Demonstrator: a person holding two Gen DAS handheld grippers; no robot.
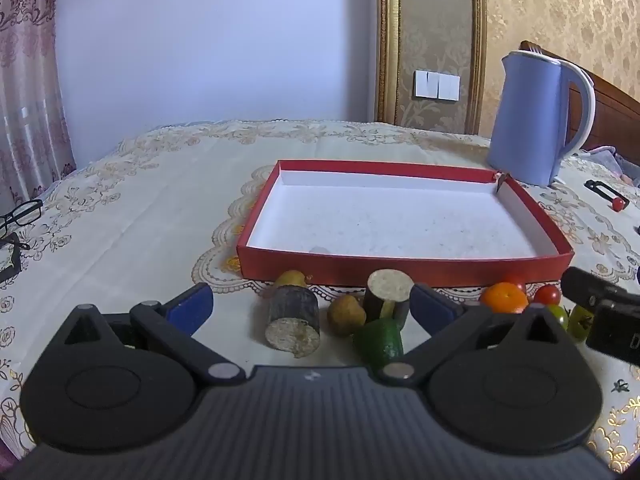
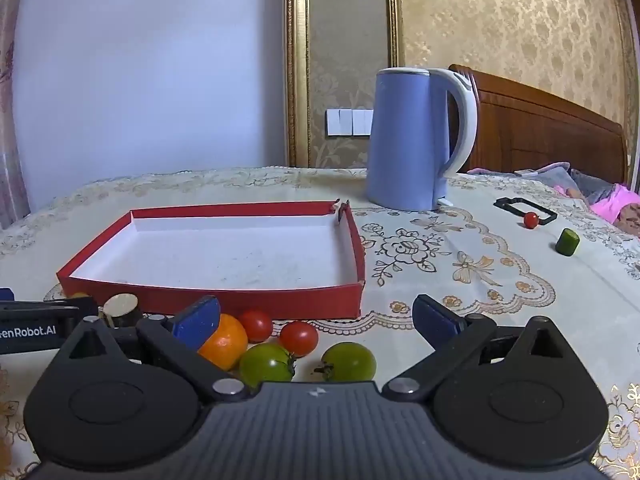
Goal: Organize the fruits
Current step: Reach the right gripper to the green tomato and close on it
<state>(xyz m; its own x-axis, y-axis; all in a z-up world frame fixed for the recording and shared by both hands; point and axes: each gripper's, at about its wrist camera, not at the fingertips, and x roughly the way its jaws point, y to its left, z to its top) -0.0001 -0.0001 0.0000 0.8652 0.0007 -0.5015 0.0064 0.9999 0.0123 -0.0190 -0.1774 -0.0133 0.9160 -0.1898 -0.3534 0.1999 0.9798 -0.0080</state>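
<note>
Both hand-held grippers are held spread wide with nothing gripped. The left hand-held gripper [image 1: 312, 304] is poised low over a cluster on the worktop [image 1: 120, 220] — two dark eggplant pieces [image 1: 294, 316], a small potato [image 1: 345, 314] and a green cucumber piece [image 1: 380, 340] lie between its blue fingers [image 1: 190, 306]. The right hand-held gripper [image 2: 316, 318] is poised above an orange [image 2: 226, 340], two red cherry tomatoes [image 2: 298, 337] and two green tomatoes [image 2: 349, 361]. All of these are placed just in front of the empty red tray [image 2: 256, 306] — none inside it. A blue kettle [image 2: 408, 140] is seen behind the tray; another red tomato [image 2: 531, 220] and a cucumber stub [image 2: 567, 242] are set well apart at right.
</note>
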